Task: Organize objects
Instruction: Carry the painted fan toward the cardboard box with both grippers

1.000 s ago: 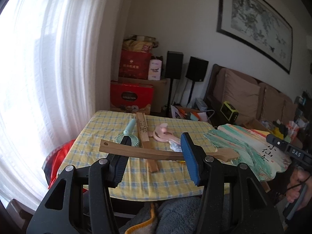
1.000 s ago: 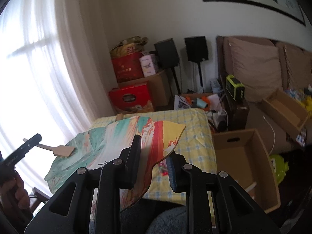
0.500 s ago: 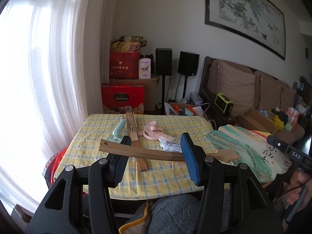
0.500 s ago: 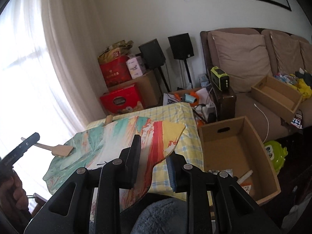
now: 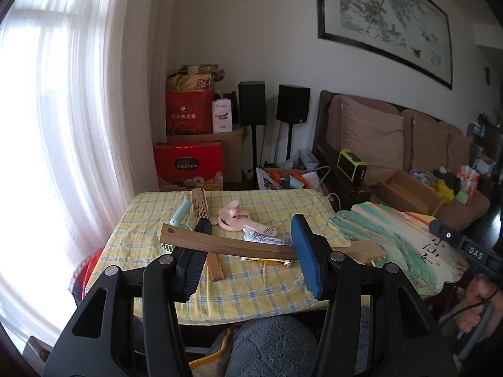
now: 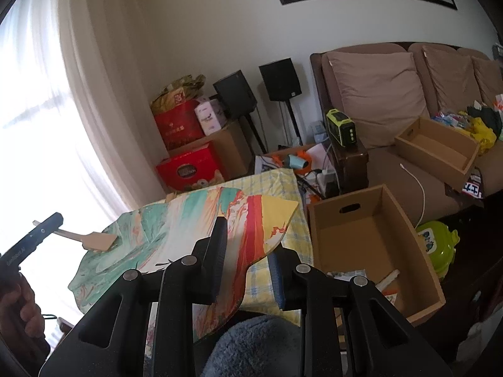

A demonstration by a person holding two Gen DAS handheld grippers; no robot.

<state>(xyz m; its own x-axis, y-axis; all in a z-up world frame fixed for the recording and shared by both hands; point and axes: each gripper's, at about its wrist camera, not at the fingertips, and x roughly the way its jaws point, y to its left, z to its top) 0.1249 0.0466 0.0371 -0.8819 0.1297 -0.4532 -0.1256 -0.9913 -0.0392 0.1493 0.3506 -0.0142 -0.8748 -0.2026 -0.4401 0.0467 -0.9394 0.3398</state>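
My left gripper (image 5: 251, 245) is shut on a long curved wooden stick (image 5: 226, 243), held crosswise above the near edge of the yellow checked table (image 5: 251, 292). The stick's wide end (image 6: 97, 240) also shows in the right wrist view, resting against the painted board. My right gripper (image 6: 248, 251) is shut on the edge of that flat board (image 6: 188, 229), streaked in green, red and yellow, which hangs over the table's right side. On the cloth lie a pink hand fan (image 5: 232, 218), a mint hand fan (image 5: 180, 216), a folded wooden fan (image 5: 201, 207) and small packets (image 5: 267, 238).
An open cardboard box (image 6: 371, 245) stands on the floor right of the table, with a few items inside. A second box (image 6: 437, 147) sits on the brown sofa (image 6: 377, 94). Red gift boxes (image 5: 188, 166) and two speakers (image 5: 251, 103) stand behind the table. A curtain hangs at the left.
Both grippers have drifted with their loads still held. The left wrist view has pulled back from the table; the right wrist view has swung right, so the floor box shows more fully.
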